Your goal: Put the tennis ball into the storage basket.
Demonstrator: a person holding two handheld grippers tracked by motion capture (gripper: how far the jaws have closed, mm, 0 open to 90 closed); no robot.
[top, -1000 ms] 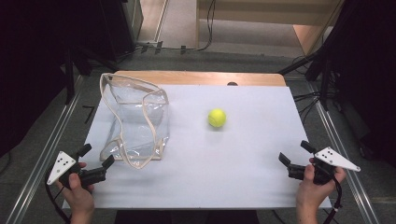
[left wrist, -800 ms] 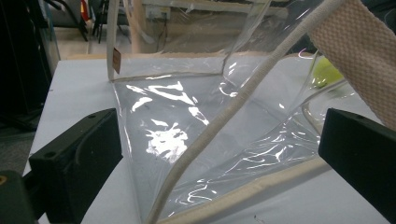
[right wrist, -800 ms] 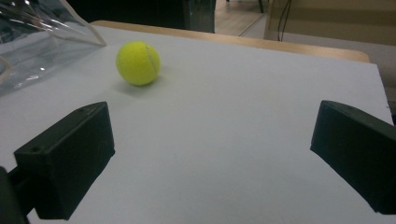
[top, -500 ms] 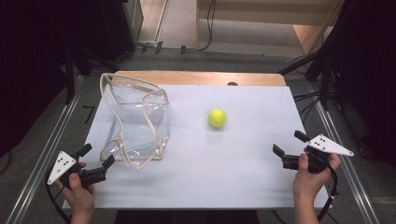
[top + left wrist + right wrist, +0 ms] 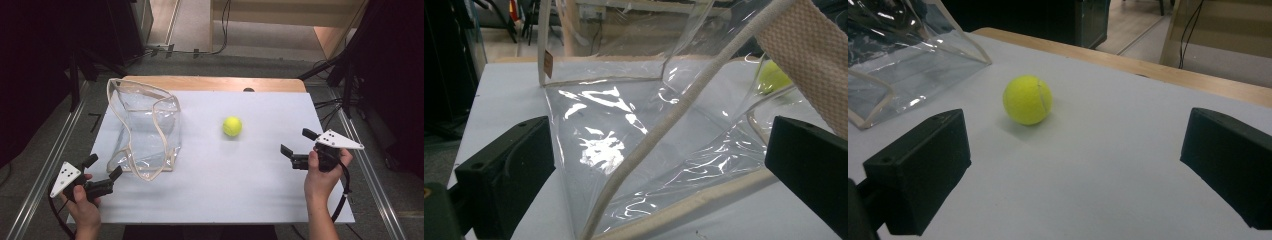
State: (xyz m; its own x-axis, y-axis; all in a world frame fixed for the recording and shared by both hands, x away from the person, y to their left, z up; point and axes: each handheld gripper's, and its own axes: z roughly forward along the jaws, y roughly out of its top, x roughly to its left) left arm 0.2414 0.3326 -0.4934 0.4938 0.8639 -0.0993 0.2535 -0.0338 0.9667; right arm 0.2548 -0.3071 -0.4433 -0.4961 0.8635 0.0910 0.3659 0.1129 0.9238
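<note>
Two grippers over a white tabletop. Yellow tennis ball sits mid-tabletop, w/ a clear bag well left of it. Left gripper, fingers spread, is just beside the bag's near corner. Right gripper, fingers spread, hovers right of the ball, pointing at it.

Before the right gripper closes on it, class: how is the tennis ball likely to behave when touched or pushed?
The tennis ball is round and rests free on the flat white table, so a nudge would probably roll it. Its fuzzy felt likely grips well. The right gripper is open, apart from it.
</note>
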